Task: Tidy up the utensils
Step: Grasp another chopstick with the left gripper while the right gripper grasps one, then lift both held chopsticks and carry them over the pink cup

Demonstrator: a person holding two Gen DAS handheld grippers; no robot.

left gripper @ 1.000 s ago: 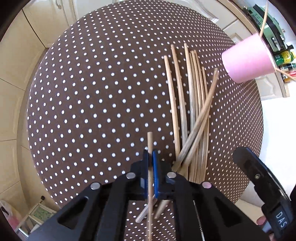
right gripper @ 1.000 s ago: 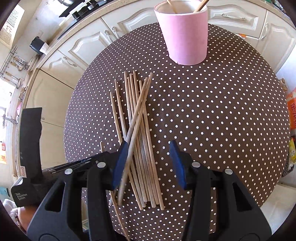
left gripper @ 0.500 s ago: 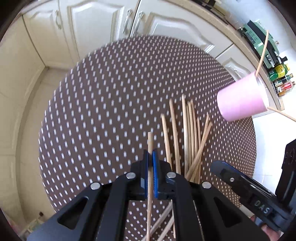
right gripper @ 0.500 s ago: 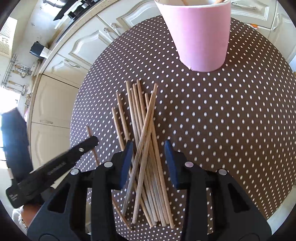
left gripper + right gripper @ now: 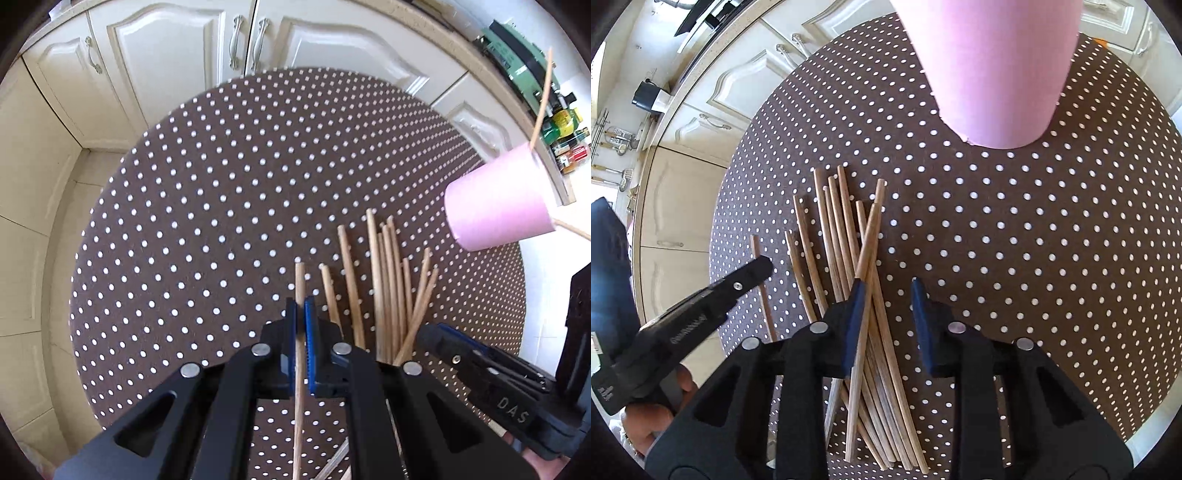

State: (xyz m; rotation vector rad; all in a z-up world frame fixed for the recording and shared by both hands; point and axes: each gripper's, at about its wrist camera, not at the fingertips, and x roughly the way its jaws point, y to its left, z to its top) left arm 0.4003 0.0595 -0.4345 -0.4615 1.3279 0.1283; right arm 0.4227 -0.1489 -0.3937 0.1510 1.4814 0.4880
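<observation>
Chopsticks (image 5: 846,236) heaped on dotted brown tablecloth (image 5: 221,206), cream cabinets (image 5: 166,48), left tool (image 5: 300,314) clamping one, right tool (image 5: 886,295) closing, apart.

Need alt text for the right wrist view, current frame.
The right gripper, jaws closing but not yet clamped, straddles a pile of wooden chopsticks on a round brown polka-dot table. A pink cup stands just beyond the pile, and the left gripper reaches in from the left.

We see a round table (image 5: 221,206) in a brown, white-dotted cloth; on it lie a loose bundle of wooden chopsticks (image 5: 846,236) (some crossing) and a pink cup (image 5: 997,74).
</observation>
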